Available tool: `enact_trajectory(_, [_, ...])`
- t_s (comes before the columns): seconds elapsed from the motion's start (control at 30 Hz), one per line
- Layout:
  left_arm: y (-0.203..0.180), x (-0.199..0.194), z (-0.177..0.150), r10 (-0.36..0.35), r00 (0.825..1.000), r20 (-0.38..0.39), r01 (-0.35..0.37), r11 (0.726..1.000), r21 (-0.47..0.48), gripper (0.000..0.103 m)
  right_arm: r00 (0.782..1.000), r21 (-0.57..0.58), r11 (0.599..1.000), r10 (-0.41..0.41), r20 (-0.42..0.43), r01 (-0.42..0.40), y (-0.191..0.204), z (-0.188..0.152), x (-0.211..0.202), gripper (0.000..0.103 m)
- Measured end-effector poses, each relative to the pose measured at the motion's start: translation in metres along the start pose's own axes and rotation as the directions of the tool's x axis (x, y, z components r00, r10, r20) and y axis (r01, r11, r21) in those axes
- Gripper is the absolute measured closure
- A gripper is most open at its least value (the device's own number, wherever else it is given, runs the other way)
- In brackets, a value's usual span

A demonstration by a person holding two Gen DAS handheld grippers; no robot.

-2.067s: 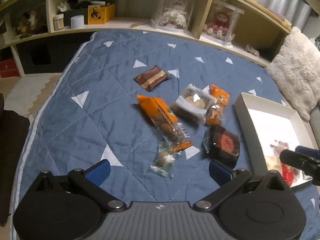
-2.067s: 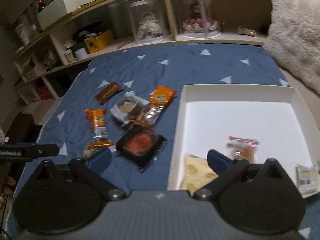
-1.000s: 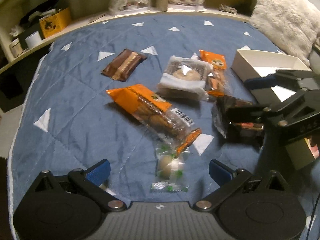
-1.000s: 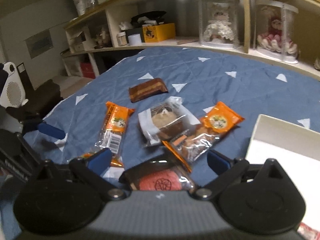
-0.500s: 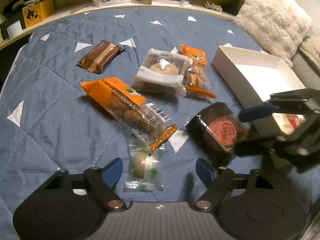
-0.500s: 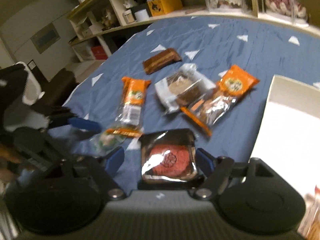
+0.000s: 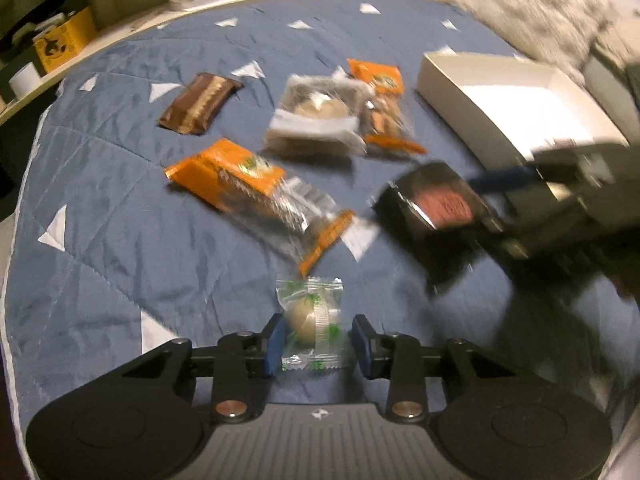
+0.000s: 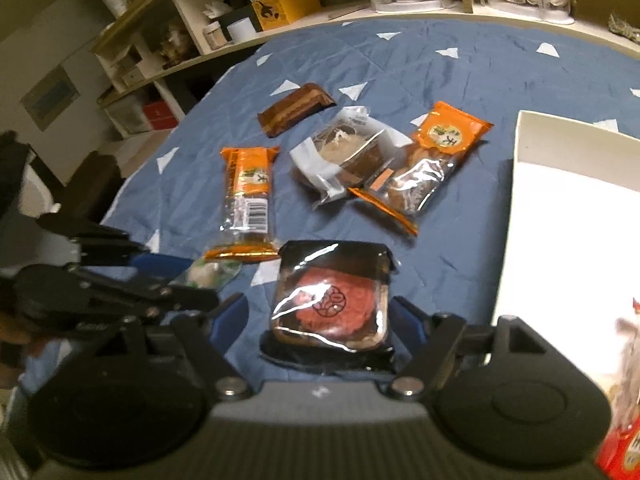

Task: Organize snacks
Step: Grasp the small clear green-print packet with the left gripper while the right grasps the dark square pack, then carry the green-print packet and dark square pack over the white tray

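Observation:
A small sweet in a clear green-printed wrapper [image 7: 312,320] lies on the blue quilt, and my left gripper [image 7: 318,340] has its jaws closing, pads against both sides of the wrapper. In the right wrist view the same gripper [image 8: 200,280] holds the sweet [image 8: 208,272] at lower left. My right gripper [image 8: 320,312] has narrowed onto the near end of a dark pack with a red round cake [image 8: 332,300]. The left wrist view shows that gripper [image 7: 486,204] blurred, at the pack's [image 7: 436,208] right end. An open white box [image 7: 460,92] [image 8: 520,140] lies to the right.
Loose on the quilt: a long orange pack [image 8: 248,188], a clear pastry tray [image 8: 348,152], an orange cookie bag [image 8: 436,152], a brown bar [image 8: 296,114]. Wrapped snacks [image 8: 624,360] lie in the box. Shelves [image 8: 286,6] run behind; a fluffy cushion [image 7: 540,4] is far right.
The left jaws went from wide open to pressed on the small sweet. The right gripper swung from over the box to the dark cake pack, and its jaws narrowed around it.

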State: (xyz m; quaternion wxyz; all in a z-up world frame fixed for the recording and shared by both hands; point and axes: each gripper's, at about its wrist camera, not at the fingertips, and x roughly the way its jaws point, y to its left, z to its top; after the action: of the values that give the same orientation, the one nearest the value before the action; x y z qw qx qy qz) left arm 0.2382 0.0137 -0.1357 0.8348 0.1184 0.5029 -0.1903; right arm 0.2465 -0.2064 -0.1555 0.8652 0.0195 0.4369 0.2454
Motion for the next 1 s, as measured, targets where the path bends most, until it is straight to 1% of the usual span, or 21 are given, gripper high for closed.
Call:
enact_trajectory(0.1, [-0.004, -0.003, -0.008, -0.003, 1.000, -0.030, 0.003, 1.000, 0.029, 0.064, 0.999, -0.014, 0.999, -0.040, 0.019, 0.040, 0.002, 0.001, 0.007, 0.019])
enact_trajectory(0.17, [-0.005, -0.005, -0.012, 0.001, 0.999, -0.036, 0.000, 0.999, 0.034, 0.064, 0.998, -0.022, 0.998, -0.062, 0.026, 0.063, 0.001, 0.006, 0.011, 0.019])
enact_trajectory(0.3, [-0.002, -0.004, -0.012, 0.018, 1.000, -0.021, -0.018, 1.000, -0.010, 0.064, 0.994, -0.059, 0.992, -0.108, 0.030, 0.110, 0.003, 0.008, 0.018, 0.019])
enact_trajectory(0.37, [0.002, -0.002, -0.011, 0.021, 1.000, -0.014, -0.022, 0.998, -0.058, 0.064, 0.993, -0.080, 0.990, -0.117, 0.022, 0.119, 0.005, 0.007, 0.020, 0.019])
enact_trajectory(0.4, [0.004, 0.000, -0.011, 0.020, 1.000, -0.011, -0.021, 0.996, -0.084, 0.064, 0.992, -0.082, 0.989, -0.122, 0.015, 0.123, 0.005, 0.007, 0.019, 0.021])
enact_trajectory(0.43, [0.005, 0.002, -0.010, 0.019, 1.000, -0.010, -0.020, 0.994, -0.103, 0.064, 0.992, -0.078, 0.989, -0.124, 0.012, 0.125, 0.005, 0.006, 0.017, 0.023])
enact_trajectory(0.47, [0.006, 0.003, -0.010, 0.018, 1.000, -0.011, -0.019, 0.993, -0.116, 0.064, 0.992, -0.076, 0.989, -0.122, 0.012, 0.123, 0.007, 0.005, 0.015, 0.032])
enact_trajectory(0.5, [0.007, 0.004, -0.010, 0.019, 1.000, -0.010, -0.020, 0.992, -0.127, 0.064, 0.993, -0.068, 0.990, -0.121, 0.005, 0.121, 0.007, 0.005, 0.012, 0.033])
enact_trajectory(0.7, [0.009, 0.004, -0.010, 0.014, 1.000, -0.002, -0.014, 0.987, -0.161, 0.064, 0.992, -0.093, 0.989, -0.119, -0.041, 0.114, 0.021, -0.008, 0.001, 0.033])
enact_trajectory(0.9, [0.006, 0.004, -0.011, 0.024, 1.000, -0.004, -0.025, 0.990, -0.137, 0.065, 0.993, -0.120, 0.990, -0.086, -0.086, 0.075, 0.041, -0.026, -0.008, 0.033])
enact_trajectory(1.0, [0.005, 0.004, -0.011, 0.029, 1.000, -0.003, -0.029, 0.990, -0.135, 0.068, 0.991, -0.131, 0.988, -0.093, -0.098, 0.080, 0.044, -0.030, -0.006, 0.032])
